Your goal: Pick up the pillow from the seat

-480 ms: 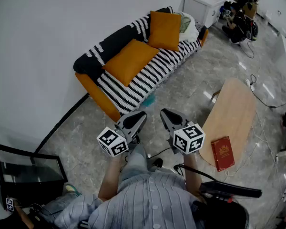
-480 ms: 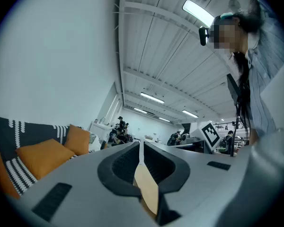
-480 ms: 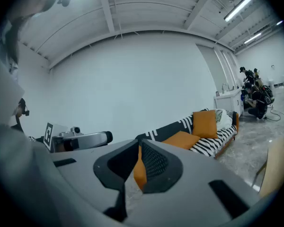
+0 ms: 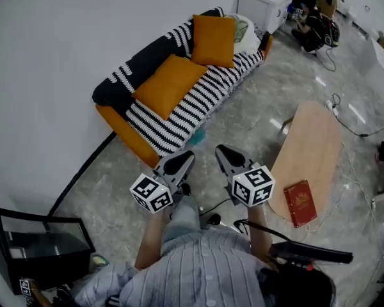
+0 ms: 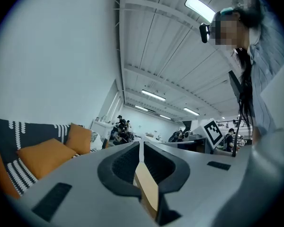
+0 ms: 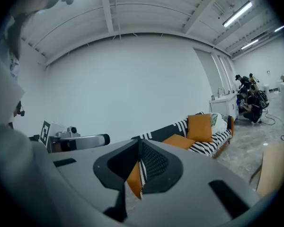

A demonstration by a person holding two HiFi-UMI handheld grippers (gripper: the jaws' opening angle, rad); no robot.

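1. The orange pillow (image 4: 169,85) lies flat on the seat of the striped sofa (image 4: 179,120), toward its near end. A second orange pillow (image 4: 212,40) leans on the backrest at the far end.
2. From your grippers the flat pillow is ahead and a little to the left, well apart. Its longer side seems to run along the seat.
3. Your left gripper (image 4: 187,155) is slightly nearer to it than your right gripper (image 4: 221,151).
4. Both grippers have their jaws fully together and hold nothing. They are close before your body, side by side, pointing toward the sofa.
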